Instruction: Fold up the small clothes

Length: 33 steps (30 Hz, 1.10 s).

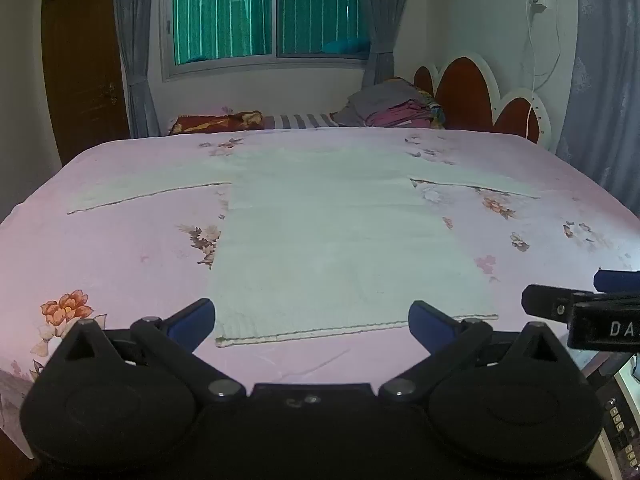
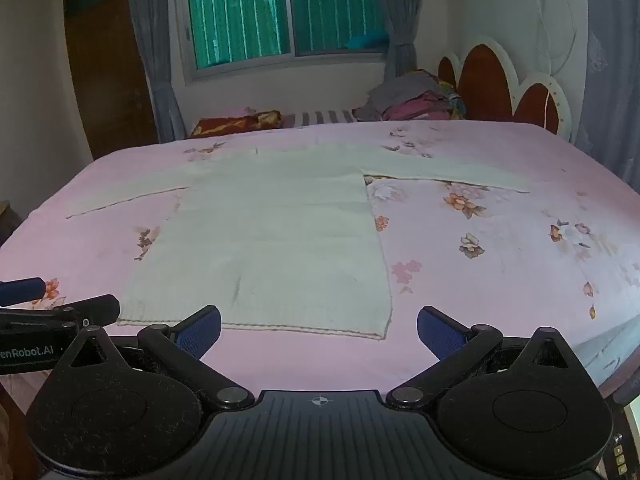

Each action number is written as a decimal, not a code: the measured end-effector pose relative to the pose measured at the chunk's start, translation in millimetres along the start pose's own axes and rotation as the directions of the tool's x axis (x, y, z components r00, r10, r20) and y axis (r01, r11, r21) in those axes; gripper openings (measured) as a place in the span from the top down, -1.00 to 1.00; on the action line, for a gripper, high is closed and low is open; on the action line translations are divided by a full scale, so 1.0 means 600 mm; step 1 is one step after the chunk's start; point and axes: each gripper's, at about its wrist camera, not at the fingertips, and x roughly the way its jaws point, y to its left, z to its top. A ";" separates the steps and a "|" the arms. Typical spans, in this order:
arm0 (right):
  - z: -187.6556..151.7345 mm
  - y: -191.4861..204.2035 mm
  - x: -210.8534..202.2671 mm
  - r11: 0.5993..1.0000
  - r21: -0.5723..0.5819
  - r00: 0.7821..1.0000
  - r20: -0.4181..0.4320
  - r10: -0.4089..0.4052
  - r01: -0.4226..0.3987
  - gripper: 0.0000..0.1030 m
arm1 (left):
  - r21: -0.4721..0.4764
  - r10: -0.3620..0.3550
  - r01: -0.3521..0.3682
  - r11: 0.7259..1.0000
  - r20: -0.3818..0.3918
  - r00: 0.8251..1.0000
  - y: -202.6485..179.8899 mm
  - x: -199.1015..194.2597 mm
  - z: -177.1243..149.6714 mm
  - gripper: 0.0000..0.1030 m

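I see a pale cream long-sleeved knitted sweater [image 1: 344,240] lying flat on the bed with the pink flower-printed sheet [image 1: 120,248], and I take that sweater as my landmark for everything else. Its body runs straight away from me, the ribbed hem is the edge nearest to me, and both sleeves are stretched out sideways from the far end. My left gripper [image 1: 312,322] hangs just short of the hem, over the hem's left part; its jaws stand wide apart with nothing between them, the blue pads [image 1: 192,320] not touching the knit as far as I can tell. My right gripper [image 2: 319,330] sits just short of the hem too, over its right corner, and its jaws are likewise spread wide and hold nothing. In the right wrist view the left gripper shows at the left edge beside the sweater's near left corner; in the left wrist view the right gripper shows at the right edge, beyond the near right corner. Beyond the sweater's far end a heap of grey and pink folded clothes [image 1: 396,106] lies by the scalloped red and white headboard [image 1: 468,92]. To the left of that heap, still behind the sweater, I see a red and gold patterned cushion [image 1: 216,122], and above it a green-tinted window with grey curtains [image 1: 268,12].
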 end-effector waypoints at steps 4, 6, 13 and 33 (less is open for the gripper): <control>0.000 0.000 0.000 1.000 -0.002 1.000 0.002 -0.006 0.006 -1.00 | -0.004 -0.004 0.004 1.000 -0.007 1.000 0.000 0.000 0.001 -0.99; 0.000 0.000 0.000 1.000 -0.005 1.000 0.000 -0.005 0.005 -1.00 | -0.006 -0.006 0.006 1.000 0.000 1.000 0.000 -0.001 0.000 -0.99; 0.007 -0.001 0.012 1.000 -0.001 1.000 0.002 -0.006 0.006 -1.00 | -0.008 -0.004 0.004 1.000 0.001 1.000 -0.001 -0.004 -0.002 -0.99; 0.006 -0.011 -0.012 1.000 0.012 1.000 0.011 -0.004 0.004 -1.00 | -0.018 0.008 -0.008 1.000 -0.001 1.000 -0.005 0.002 -0.004 -0.99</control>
